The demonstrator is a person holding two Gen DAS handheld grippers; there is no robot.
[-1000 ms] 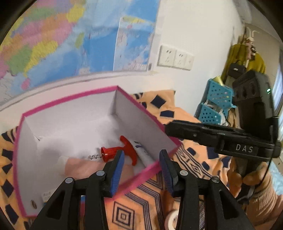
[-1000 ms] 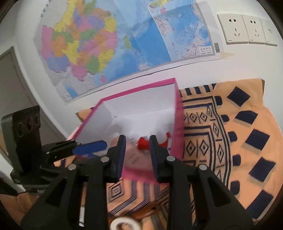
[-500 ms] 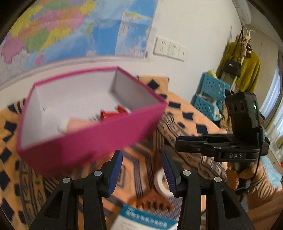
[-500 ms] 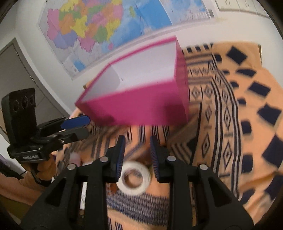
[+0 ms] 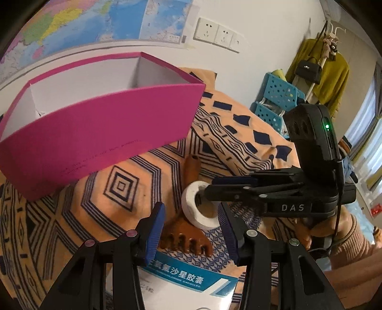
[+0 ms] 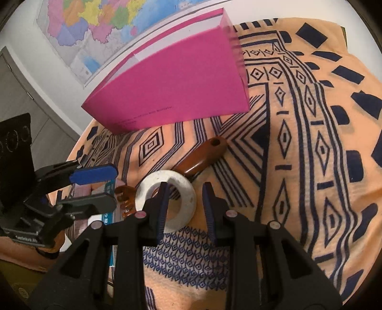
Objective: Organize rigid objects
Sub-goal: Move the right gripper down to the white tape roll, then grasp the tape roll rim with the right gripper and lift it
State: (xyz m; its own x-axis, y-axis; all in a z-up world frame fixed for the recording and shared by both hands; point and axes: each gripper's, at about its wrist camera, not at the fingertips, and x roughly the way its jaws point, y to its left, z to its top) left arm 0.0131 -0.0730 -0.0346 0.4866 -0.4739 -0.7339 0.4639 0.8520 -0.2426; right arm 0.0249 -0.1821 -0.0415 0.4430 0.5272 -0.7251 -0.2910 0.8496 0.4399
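1. The pink box (image 5: pixel 95 133) stands at the back of the tabletop, close under a wall map (image 5: pixel 71 21), its open top showing white inner walls; its floor and contents are hidden behind the near wall from both views.
2. An orange cloth with dark blue diamond and stripe patterns (image 6: pixel 310 143) covers the whole tabletop. It lies bare and roomy on the right side, out to its back corner by the white wall.
3. Wall sockets (image 5: pixel 214 33) sit beside the map. Farther off are blue perforated baskets (image 5: pixel 277 100) and a yellow garment hung with a black bag (image 5: pixel 320 69).
4. A white and blue medicine packet (image 5: pixel 181 283) lies at the near edge, under the left gripper (image 5: pixel 191 229).
5. A brown wooden comb (image 6: pixel 200 157) lies in front of the box, handle toward it, teeth toward the packet.
6. A white tape roll (image 6: pixel 181 190) rests partly on the comb.
7. The left gripper's fingers (image 5: pixel 155 229) stand partly open and empty above the comb's teeth and the packet.
8. The right gripper (image 6: pixel 186 209) is partly open, with one finger over the roll's hole and the other outside its rim; I cannot tell whether they touch it.
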